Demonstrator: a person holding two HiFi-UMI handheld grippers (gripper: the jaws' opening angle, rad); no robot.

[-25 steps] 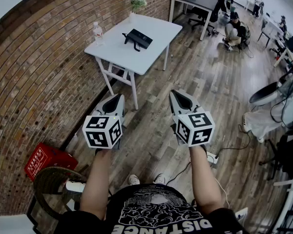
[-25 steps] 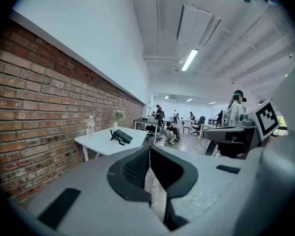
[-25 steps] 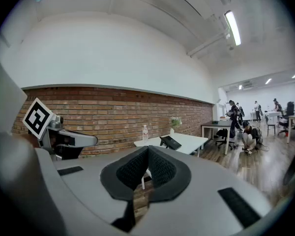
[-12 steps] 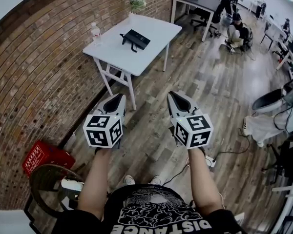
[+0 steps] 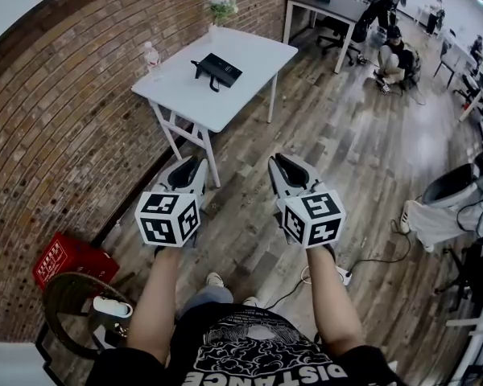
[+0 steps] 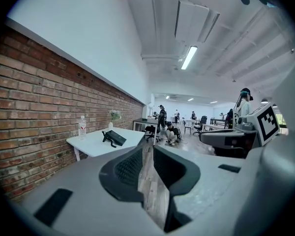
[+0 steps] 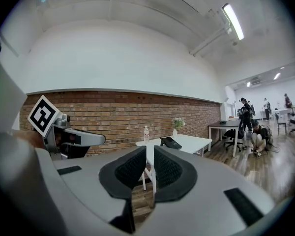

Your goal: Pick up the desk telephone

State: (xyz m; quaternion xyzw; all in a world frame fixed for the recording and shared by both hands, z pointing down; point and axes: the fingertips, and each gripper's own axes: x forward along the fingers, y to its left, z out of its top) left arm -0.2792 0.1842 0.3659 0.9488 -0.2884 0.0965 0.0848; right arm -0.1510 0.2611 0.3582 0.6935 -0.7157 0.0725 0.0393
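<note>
Near: left hand-held gripper (image 5: 195,162) and right hand-held gripper (image 5: 277,162) are held side by side at arm's length, both aimed at the floor ahead.
- In the two gripper views each pair of jaws shows only a thin slit and is just starting to open. Nothing sits between either pair.
- Against the frames from a second ago, one leg is now swung forward under the torso, and the red crate (image 5: 64,260) has slid back along the brick wall (image 5: 56,135). I read this as walking in, with the grasp not yet begun.

Floor: bare planks between the grippers and the goal make a wide lane. A power strip (image 5: 344,276) and its cord lie to the right, clear of the path. The crate and a round stool (image 5: 68,296) hug the wall on the left.

Mid: the white surface (image 5: 253,51) is well apart from both grippers.
- Its near corner and splayed legs face the approach.
- The desk telephone (image 5: 217,69) lies near the middle, set back from every edge.
- A water bottle (image 5: 151,55) stands at the wall-side edge and a flower vase (image 5: 220,8) at the far corner. Neither touches the phone.

Far: a dark desk (image 5: 330,5), with people beyond it.
</note>
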